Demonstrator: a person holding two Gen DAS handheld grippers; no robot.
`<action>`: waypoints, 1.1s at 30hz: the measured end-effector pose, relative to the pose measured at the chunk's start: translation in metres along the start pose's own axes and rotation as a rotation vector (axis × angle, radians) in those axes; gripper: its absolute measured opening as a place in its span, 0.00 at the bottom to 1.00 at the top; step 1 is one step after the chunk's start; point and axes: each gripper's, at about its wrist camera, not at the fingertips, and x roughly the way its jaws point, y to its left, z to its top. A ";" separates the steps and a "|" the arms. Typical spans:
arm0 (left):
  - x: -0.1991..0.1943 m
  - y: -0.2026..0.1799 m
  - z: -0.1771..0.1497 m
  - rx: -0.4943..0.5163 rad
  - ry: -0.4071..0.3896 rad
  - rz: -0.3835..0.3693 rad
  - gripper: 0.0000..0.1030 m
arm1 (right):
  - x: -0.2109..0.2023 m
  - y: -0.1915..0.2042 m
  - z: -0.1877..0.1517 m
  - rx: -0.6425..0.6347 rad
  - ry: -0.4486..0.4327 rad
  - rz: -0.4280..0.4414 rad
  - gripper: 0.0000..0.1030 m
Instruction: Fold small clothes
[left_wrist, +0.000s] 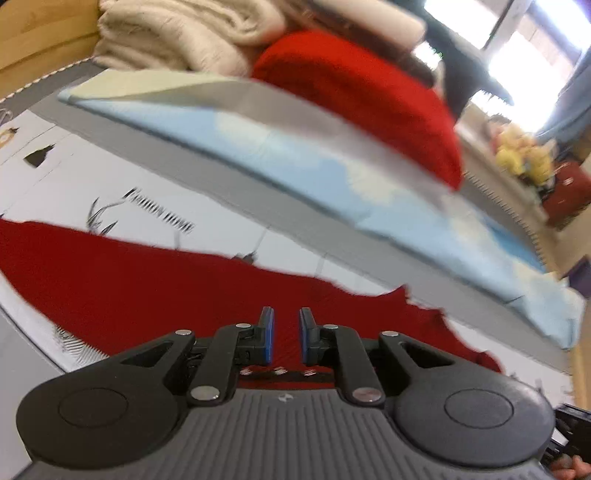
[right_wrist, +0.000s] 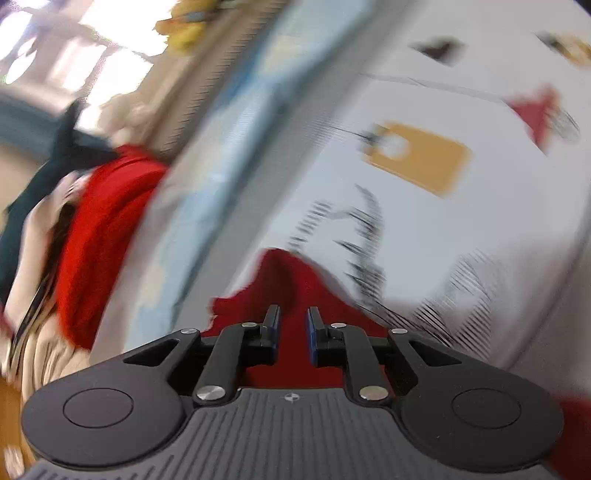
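right wrist: blurred, maybe red garment (right_wrist: 291, 288)

- White printed bedsheet (left_wrist: 155, 177) with grey bands, black lettering and small pictures
- Flat red knitted garment (left_wrist: 155, 291) spread directly on it
- Folded pale blue cloth (left_wrist: 258, 147) farther back
- Red knit bundle (left_wrist: 369, 96) behind, beside cream fuzzy blanket (left_wrist: 177, 33)

The right gripper (right_wrist: 293, 334) hangs over a red garment (right_wrist: 291, 284) on the printed white bedsheet (right_wrist: 461, 258), jaws slightly parted with nothing between them. Everything is motion-blurred.
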 end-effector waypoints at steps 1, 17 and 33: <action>-0.002 -0.002 0.003 -0.011 0.002 -0.017 0.14 | 0.002 0.008 0.002 -0.045 0.006 0.001 0.22; -0.030 0.036 0.023 -0.073 -0.012 -0.081 0.14 | 0.119 0.110 0.048 -0.547 0.087 -0.596 0.08; -0.046 0.088 0.039 -0.114 -0.015 -0.089 0.14 | 0.094 0.040 -0.027 -0.659 0.095 -0.404 0.32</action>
